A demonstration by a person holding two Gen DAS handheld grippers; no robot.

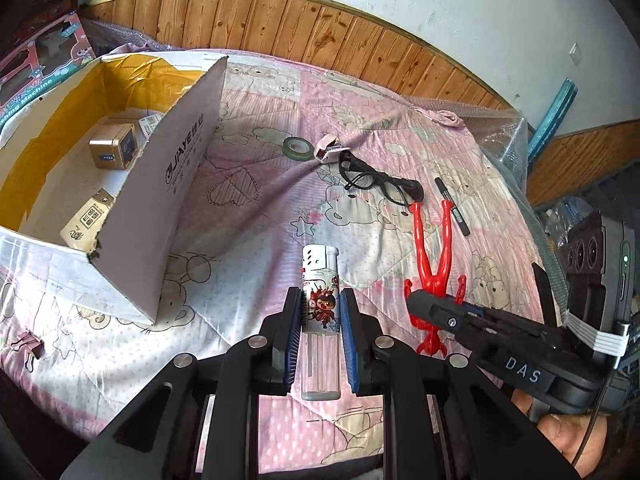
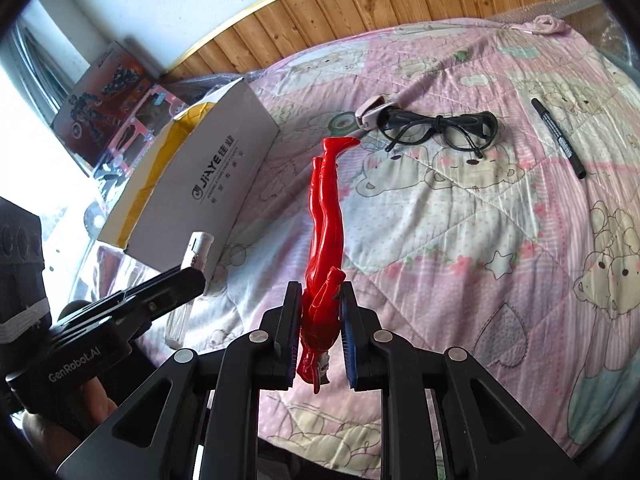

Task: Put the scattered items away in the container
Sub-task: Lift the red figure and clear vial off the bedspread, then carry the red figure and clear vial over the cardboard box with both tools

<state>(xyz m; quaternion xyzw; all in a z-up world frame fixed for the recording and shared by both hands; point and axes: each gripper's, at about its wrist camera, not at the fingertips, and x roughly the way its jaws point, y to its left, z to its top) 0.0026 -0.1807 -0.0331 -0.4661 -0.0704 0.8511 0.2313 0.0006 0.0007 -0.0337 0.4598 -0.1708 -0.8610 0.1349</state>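
- The bed (image 1: 400, 128), under a pink cartoon-print quilt, filled the middle of both views, with wood panelling across the top.
- The cardboard box (image 1: 160, 208) stood open at the left of the left wrist view; only that view looked inside, showing a gold cube-shaped item (image 1: 112, 150) and a small tan packet (image 1: 86, 222) on its floor. The right wrist view showed just its printed outer wall, upper left of centre.
- The left gripper (image 1: 320, 312) was clamped on a lighter (image 1: 321, 280) at lower centre, the pads pressed to its sides.
- The right gripper (image 2: 319, 308) gripped a red toy figure (image 2: 326, 216) by its upper body, legs pointing up the frame. Whether either item touched the quilt, I could not tell.
- Black glasses (image 2: 440, 130), a black marker (image 2: 558, 136), a pale pink clip-like item (image 2: 372, 114) and a green tape roll (image 2: 340, 122) lay on the quilt in the upper half, outside the box.
- A binder clip (image 1: 28, 350) at the lower left appeared only in the left wrist view.
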